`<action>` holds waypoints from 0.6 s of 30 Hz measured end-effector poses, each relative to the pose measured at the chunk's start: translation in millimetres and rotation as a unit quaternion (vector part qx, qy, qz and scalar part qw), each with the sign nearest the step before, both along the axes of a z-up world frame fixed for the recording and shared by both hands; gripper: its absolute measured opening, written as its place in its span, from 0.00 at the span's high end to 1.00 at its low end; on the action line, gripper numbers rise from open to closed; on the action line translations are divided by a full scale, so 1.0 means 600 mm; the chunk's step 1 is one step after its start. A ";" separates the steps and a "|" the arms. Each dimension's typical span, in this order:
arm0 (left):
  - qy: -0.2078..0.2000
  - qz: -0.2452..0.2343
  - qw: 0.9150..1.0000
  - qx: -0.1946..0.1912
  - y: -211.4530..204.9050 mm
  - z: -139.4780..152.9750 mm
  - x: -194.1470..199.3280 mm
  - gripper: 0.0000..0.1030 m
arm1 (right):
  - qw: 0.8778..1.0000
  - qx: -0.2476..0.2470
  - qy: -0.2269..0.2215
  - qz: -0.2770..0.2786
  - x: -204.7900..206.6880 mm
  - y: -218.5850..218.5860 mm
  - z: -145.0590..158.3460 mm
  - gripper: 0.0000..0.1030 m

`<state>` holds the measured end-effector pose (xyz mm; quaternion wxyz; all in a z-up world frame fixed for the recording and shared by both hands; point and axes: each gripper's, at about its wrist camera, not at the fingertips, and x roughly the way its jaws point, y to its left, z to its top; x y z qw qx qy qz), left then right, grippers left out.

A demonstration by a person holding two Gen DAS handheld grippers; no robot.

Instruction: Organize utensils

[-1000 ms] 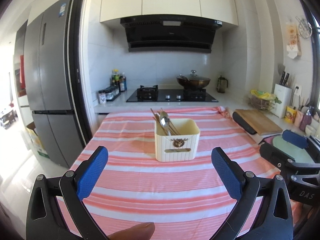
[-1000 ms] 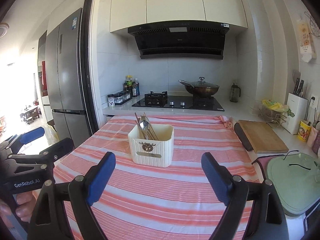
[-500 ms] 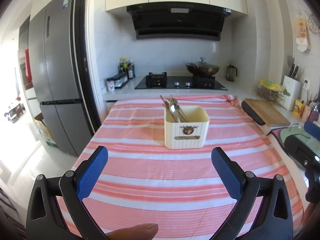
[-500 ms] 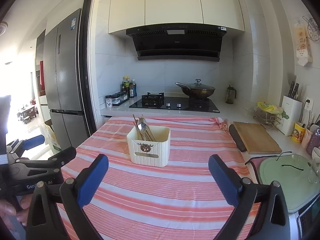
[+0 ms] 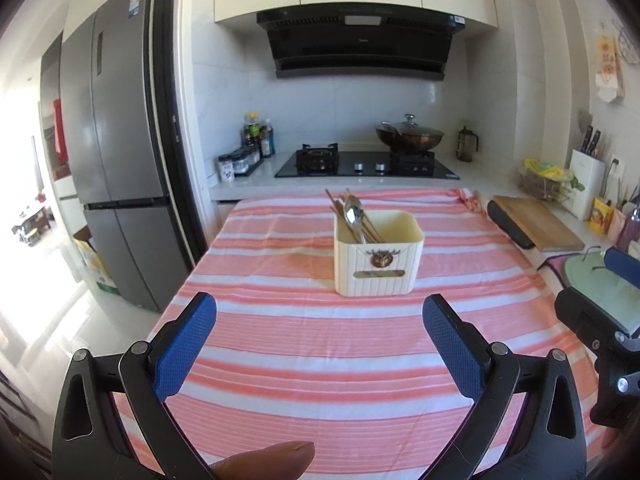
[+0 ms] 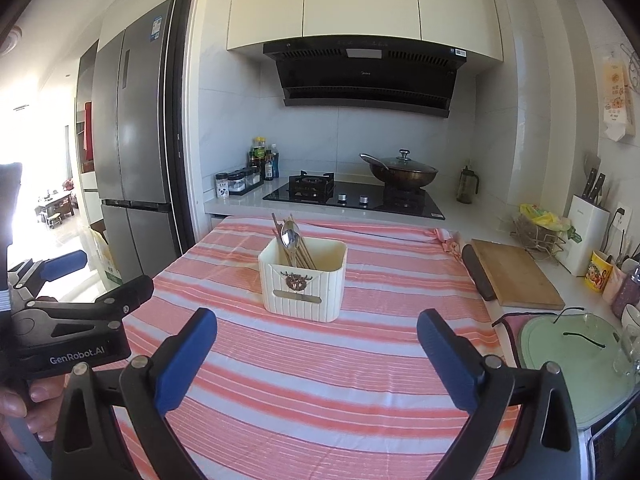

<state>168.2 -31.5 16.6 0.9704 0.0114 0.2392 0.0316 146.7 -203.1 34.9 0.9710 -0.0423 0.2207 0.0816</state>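
Both the left gripper [image 5: 320, 324] and right gripper [image 6: 316, 338] gape empty, while the cream holder [image 5: 378, 254] hides the lower ends of its spoon [image 5: 353, 210] and chopsticks [image 5: 335, 204].

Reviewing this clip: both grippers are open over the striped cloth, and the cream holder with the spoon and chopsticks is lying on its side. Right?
Not quite: the cream holder stands upright, as the right wrist view shows, spoon and chopsticks inside. Both the left gripper and right gripper are open.

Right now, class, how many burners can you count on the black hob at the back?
2. The left burner is bare; the right burner sits under the lidded wok, which partly hides it.
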 end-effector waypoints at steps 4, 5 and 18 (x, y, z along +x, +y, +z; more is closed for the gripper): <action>-0.003 0.002 1.000 0.003 -0.001 0.001 -0.005 0.00 | 1.000 -0.002 -0.001 0.003 -0.005 0.003 0.001 0.01; -0.004 0.002 1.000 0.003 -0.001 0.002 -0.006 0.00 | 1.000 -0.002 -0.002 0.003 -0.006 0.003 0.002 0.01; -0.003 0.002 1.000 0.007 -0.002 0.003 -0.008 0.00 | 1.000 -0.009 -0.002 0.002 -0.009 0.009 0.005 0.01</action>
